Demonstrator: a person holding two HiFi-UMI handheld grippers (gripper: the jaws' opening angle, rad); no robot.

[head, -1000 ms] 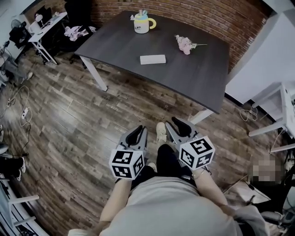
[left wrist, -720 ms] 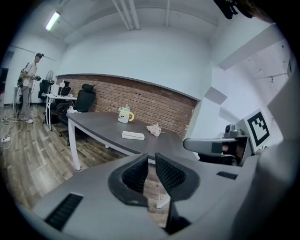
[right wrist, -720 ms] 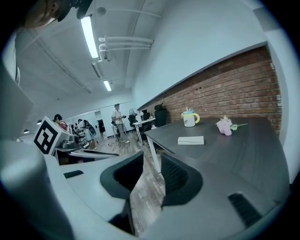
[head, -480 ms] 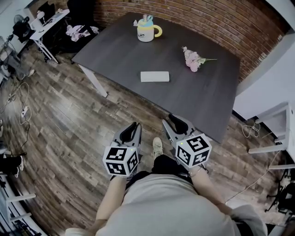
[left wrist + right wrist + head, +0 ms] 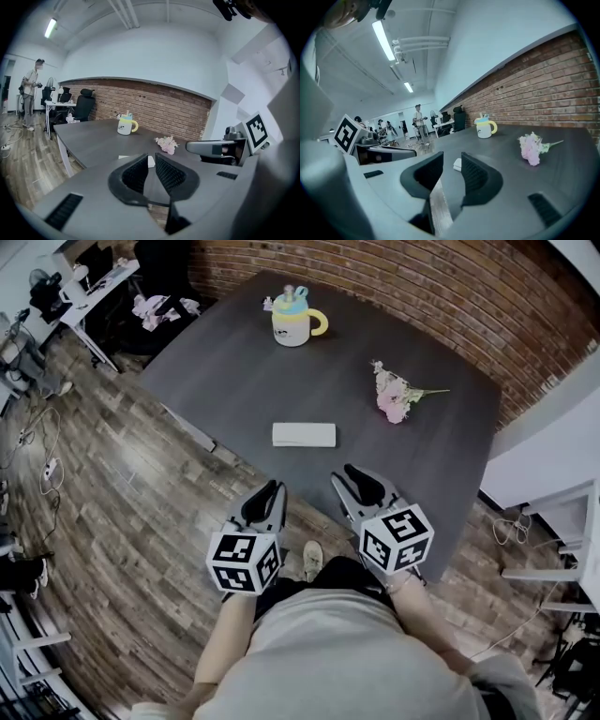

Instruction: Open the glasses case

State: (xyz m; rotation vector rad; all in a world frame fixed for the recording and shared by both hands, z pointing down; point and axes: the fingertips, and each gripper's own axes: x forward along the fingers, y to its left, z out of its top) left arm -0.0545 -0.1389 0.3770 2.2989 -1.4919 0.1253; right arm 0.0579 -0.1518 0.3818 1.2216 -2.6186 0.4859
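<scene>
Just at the table [image 5: 225, 413] edge, left gripper [image 5: 267, 491] and right gripper [image 5: 361, 479] hang slightly parted, empty.

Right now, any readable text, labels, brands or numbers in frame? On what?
No readable words or numbers anywhere.
Marker cube on the left gripper: black-and-white square patterns only, no letters; the right gripper carries the same.
Glasses case: plain white, no print visible.
Mug: a small dark design on its side, too small to read.
</scene>
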